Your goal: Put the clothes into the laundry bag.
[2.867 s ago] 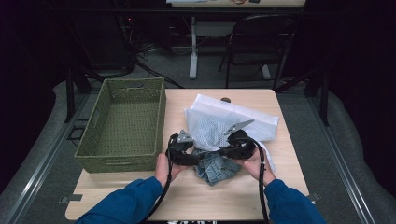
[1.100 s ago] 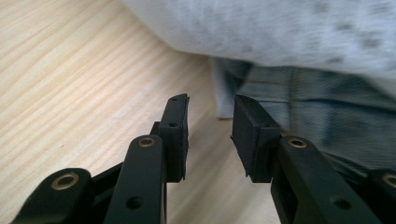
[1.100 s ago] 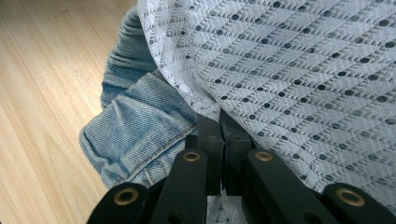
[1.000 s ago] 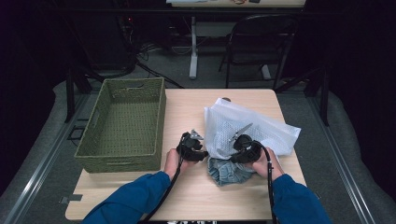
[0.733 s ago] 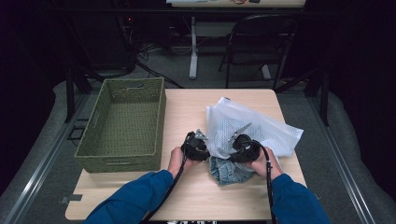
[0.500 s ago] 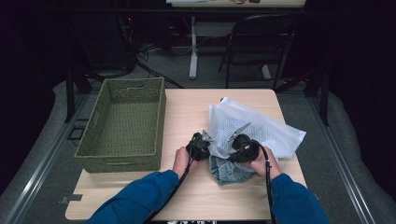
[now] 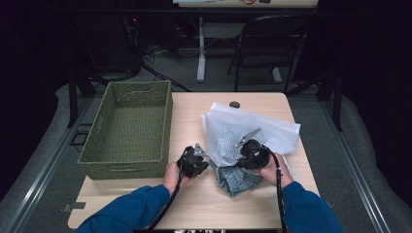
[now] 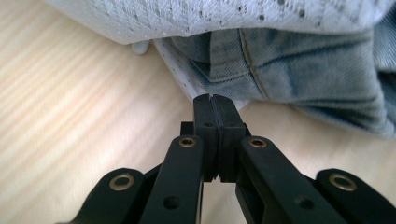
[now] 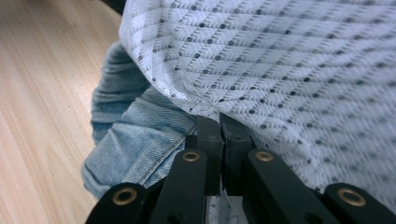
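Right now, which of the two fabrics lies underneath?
The blue denim piece; the white perforated mesh bag drapes over its top edge.

left claw [image 7: 200,154] | drawn back from mesh bag [image 7: 243,131] | jaws closed empty

table: light wood table [image 7: 272,104], centre
floor: grey floor [image 7: 58,160], dark room around
chair: black chair [image 7: 269,46], 1 o'clock
desk: white desk leg [image 7: 200,53], 12 o'clock
cables: maybe cables [image 7: 150,51], 11 o'clock
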Tool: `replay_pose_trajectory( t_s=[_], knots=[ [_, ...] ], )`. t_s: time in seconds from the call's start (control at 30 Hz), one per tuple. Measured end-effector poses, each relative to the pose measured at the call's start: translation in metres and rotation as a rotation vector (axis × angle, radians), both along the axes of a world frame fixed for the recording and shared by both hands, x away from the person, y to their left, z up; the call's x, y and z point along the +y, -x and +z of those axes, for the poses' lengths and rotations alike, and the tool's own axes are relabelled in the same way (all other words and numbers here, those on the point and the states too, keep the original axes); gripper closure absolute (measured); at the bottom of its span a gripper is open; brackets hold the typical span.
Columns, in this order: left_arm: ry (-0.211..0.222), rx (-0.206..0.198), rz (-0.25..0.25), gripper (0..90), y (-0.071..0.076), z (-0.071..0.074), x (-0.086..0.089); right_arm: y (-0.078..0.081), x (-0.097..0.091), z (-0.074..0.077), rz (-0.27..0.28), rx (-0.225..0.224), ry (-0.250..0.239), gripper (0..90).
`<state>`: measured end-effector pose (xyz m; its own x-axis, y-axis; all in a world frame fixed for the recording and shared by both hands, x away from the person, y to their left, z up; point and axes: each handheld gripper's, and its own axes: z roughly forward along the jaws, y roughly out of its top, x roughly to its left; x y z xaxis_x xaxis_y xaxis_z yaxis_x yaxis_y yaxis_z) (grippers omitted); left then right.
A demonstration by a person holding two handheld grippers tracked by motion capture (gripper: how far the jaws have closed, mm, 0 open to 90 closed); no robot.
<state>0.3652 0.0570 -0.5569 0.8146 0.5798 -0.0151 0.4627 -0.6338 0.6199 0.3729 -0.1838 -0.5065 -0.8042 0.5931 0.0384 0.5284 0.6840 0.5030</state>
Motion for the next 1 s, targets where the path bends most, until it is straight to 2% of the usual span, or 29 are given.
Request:
replay_pose_trajectory(
  t_s=[0.1,0.17,0.23,0.3,0.33,0.37,0.4,0.47,0.53,0.57,0.6,0.63,0.73,0.87,0.9,1.0],
  knots=[
    [0.001,0.008,-0.004,89.7,0.011,0.006,0.012,0.005,0.002,0.005,0.014,-0.017,-0.029,89.0],
    [0.015,0.041,0.015,89.2,0.014,0.005,0.016,0.009,0.007,0.007,0.035,-0.021,-0.036,88.9],
    [0.015,0.043,0.017,88.4,0.014,0.001,0.013,0.015,0.015,0.01,0.058,-0.045,-0.02,88.7],
    [0.02,0.074,0.027,87.6,0.012,-0.007,0.008,0.022,0.021,0.015,0.077,-0.06,-0.026,88.5],
    [0.024,0.069,0.031,87.5,0.011,-0.01,0.007,0.024,0.024,0.016,0.095,-0.052,-0.047,88.5],
    [0.017,0.06,0.029,87.6,0.011,-0.011,0.005,0.026,0.028,0.015,0.125,-0.018,-0.068,88.4],
    [0.007,0.049,0.017,88.0,0.01,-0.01,0.004,0.028,0.033,0.011,0.153,0.012,-0.065,88.5],
    [0.011,0.057,0.013,89.2,0.009,-0.011,0.004,0.025,0.046,-0.005,0.185,0.022,0.015,88.8],
    [0.009,0.065,0.006,89.7,0.01,-0.01,0.005,0.014,0.055,-0.021,0.165,-0.018,0.104,89.3],
    [0.001,0.064,-0.002,89.8,0.011,-0.009,0.007,0.007,0.057,-0.024,0.142,-0.047,0.13,89.4],
    [-0.009,0.059,-0.007,89.9,0.012,-0.008,0.009,0.002,0.059,-0.025,0.11,-0.082,0.152,89.6],
    [-0.009,0.074,-0.01,89.9,0.013,-0.008,0.012,-0.001,0.061,-0.023,0.083,-0.141,0.189,89.6],
    [-0.011,0.092,-0.015,89.9,0.013,-0.007,0.02,-0.013,0.062,-0.018,0.009,-0.231,0.204,89.7],
    [-0.021,0.086,-0.018,89.9,0.017,-0.004,0.025,-0.028,0.06,-0.013,-0.056,-0.315,0.248,89.7],
    [-0.024,0.09,-0.028,90.0,0.017,-0.004,0.025,-0.031,0.058,-0.011,-0.091,-0.337,0.256,89.7],
    [-0.035,0.096,-0.038,90.0,0.019,-0.004,0.03,-0.041,0.049,-0.006,-0.162,-0.355,0.25,89.7]
  ],
)
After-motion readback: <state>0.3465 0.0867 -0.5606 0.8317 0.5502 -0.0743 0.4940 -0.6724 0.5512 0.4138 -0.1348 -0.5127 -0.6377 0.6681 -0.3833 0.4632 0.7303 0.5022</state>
